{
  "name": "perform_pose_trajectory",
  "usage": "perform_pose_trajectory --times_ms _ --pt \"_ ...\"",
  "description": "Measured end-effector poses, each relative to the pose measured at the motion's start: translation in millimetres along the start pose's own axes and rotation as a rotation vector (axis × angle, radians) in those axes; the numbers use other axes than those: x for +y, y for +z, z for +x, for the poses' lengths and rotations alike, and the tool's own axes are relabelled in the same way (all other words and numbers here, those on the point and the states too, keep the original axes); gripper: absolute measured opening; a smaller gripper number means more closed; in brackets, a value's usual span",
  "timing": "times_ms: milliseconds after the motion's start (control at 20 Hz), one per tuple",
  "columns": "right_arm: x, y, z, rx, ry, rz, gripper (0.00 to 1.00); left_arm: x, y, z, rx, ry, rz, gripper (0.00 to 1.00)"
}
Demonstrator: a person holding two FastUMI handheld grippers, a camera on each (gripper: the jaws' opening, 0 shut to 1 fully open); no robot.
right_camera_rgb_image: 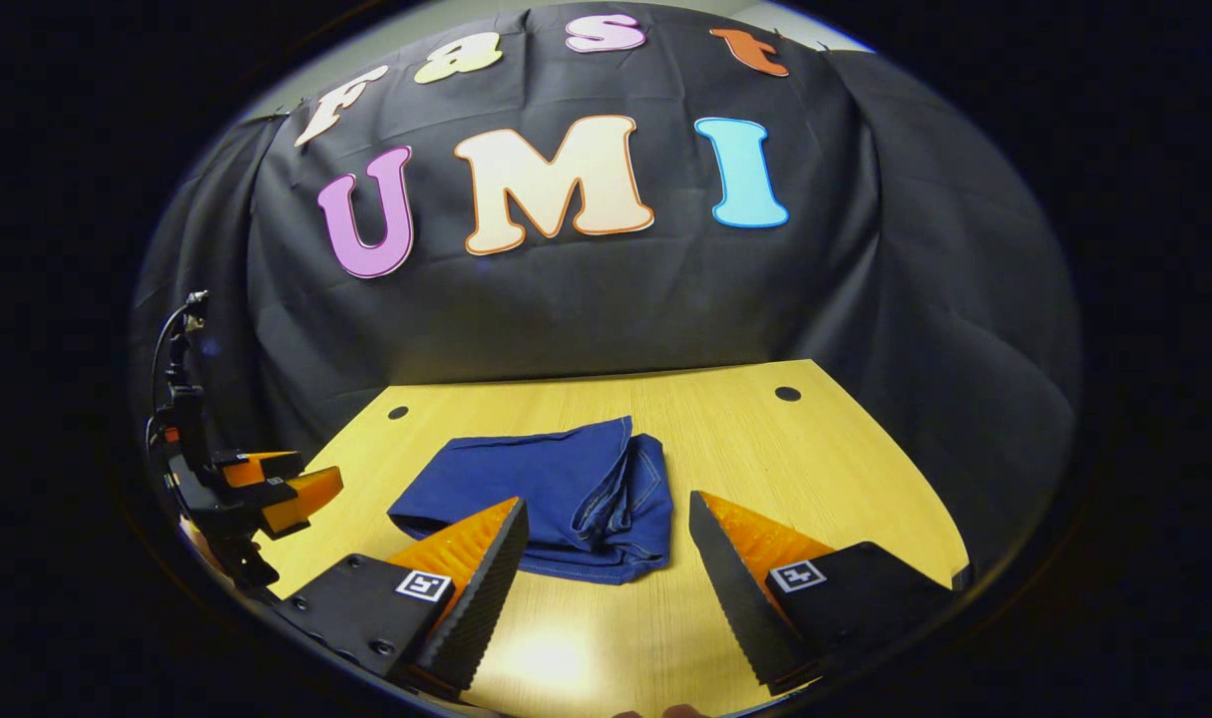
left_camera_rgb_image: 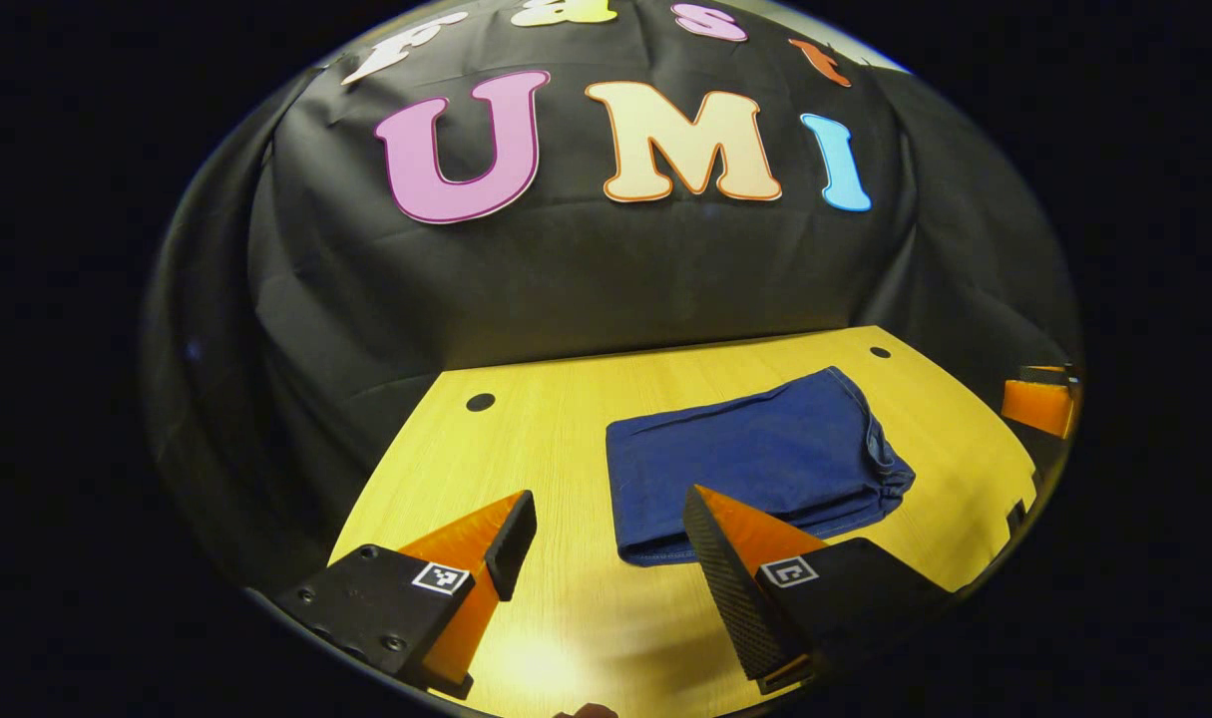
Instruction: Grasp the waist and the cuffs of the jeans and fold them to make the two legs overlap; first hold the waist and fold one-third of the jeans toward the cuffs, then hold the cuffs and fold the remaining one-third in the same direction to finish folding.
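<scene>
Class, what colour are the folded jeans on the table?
Dark blue; the jeans show best in the left gripper view.

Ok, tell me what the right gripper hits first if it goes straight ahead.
Likely the folded jeans: they lie on the table just ahead of the open right gripper. Depth is unclear, so it might pass above them.

The folded denim jeans (left_camera_rgb_image: 755,459) were deep blue, with lighter blue stitching along the seams and hems, plain in the right gripper view (right_camera_rgb_image: 566,494). The wooden desk (left_camera_rgb_image: 566,419) was pale yellow with a fine straight grain, and it carried small round black holes (left_camera_rgb_image: 480,402) near its far corners. A bright glare lay on the desk's near edge. The booth's cloth wall (right_camera_rgb_image: 586,309) was black and creased. Each gripper's body bore a small black-and-white square marker (left_camera_rgb_image: 440,577).
</scene>
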State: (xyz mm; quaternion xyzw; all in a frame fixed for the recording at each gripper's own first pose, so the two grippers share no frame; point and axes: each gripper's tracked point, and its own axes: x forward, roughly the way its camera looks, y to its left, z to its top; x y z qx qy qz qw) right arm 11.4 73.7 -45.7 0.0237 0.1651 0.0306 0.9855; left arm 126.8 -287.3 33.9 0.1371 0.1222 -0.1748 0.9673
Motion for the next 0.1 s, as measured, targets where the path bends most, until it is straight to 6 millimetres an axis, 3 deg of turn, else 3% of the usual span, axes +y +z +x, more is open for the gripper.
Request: perform_pose_trajectory --times_ms 100 --pt "-0.4 1.0 -1.7 -0.003 -0.001 0.002 1.0 1.1 -0.5 -1.0 0.001 0.005 -0.002 0.9"
